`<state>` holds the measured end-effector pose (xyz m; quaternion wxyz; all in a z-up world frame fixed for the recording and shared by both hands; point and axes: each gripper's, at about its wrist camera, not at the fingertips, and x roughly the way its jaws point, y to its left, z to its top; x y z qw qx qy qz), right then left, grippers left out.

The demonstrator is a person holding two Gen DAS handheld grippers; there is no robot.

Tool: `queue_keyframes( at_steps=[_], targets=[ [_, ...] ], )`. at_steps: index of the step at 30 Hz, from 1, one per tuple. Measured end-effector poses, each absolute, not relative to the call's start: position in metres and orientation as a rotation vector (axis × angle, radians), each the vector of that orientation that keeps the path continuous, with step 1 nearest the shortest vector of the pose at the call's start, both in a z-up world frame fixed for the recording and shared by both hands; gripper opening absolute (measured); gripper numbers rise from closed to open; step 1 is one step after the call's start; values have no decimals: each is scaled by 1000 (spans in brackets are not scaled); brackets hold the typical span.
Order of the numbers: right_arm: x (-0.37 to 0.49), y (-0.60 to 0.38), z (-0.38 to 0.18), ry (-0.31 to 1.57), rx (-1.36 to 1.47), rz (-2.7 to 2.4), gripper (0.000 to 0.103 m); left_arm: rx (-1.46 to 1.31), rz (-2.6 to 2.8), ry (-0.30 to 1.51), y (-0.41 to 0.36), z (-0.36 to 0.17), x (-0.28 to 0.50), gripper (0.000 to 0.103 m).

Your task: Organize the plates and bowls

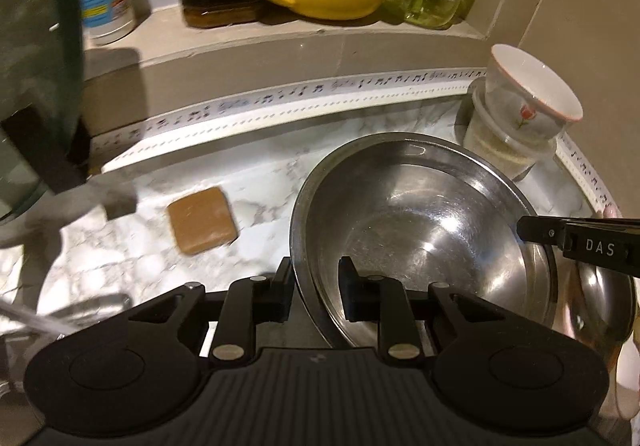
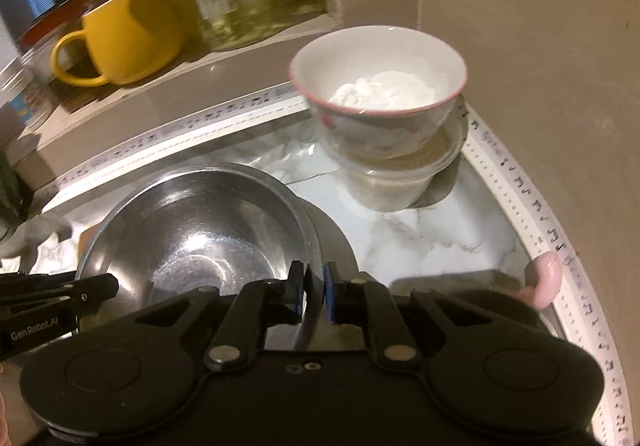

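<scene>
Left wrist view: the left tool is clamping the near-left rim of the round stainless-steel bowl over the marble-patterned bench. Right wrist view: the right tool is pinching the bowl's near-right rim.

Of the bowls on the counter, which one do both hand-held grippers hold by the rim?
The large steel bowl. The left hand-held gripper and right hand-held gripper pinch its rim; the white pink-rimmed bowl sits untouched on a plastic container.
</scene>
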<state>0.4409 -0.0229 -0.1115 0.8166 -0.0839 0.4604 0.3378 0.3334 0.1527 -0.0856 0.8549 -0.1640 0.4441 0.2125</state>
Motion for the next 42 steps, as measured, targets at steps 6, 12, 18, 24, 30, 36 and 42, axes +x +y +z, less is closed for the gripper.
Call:
queue_keyframes(
  at_steps=[6, 12, 18, 24, 30, 36, 42],
  targets=[
    [414, -20, -109, 985, -212, 760, 12, -344, 473, 956, 156, -91, 309, 22],
    [398, -12, -114, 1002, -235, 801, 12, -359, 500, 965, 162, -97, 298, 22],
    [396, -10, -120, 1022, -239, 799, 12, -354, 497, 976, 161, -104, 295, 22],
    [395, -10, -120, 1029, -230, 798, 14, -352, 507, 980, 161, -103, 293, 22],
    [392, -12, -117, 1027, -234, 795, 19, -340, 518, 971, 162, -94, 289, 22],
    [387, -25, -103, 1007, -225, 803, 23, -346, 469, 957, 154, -78, 284, 24],
    [381, -44, -82, 988, -231, 804, 24, -300, 398, 929, 132, -57, 286, 25]
  ],
)
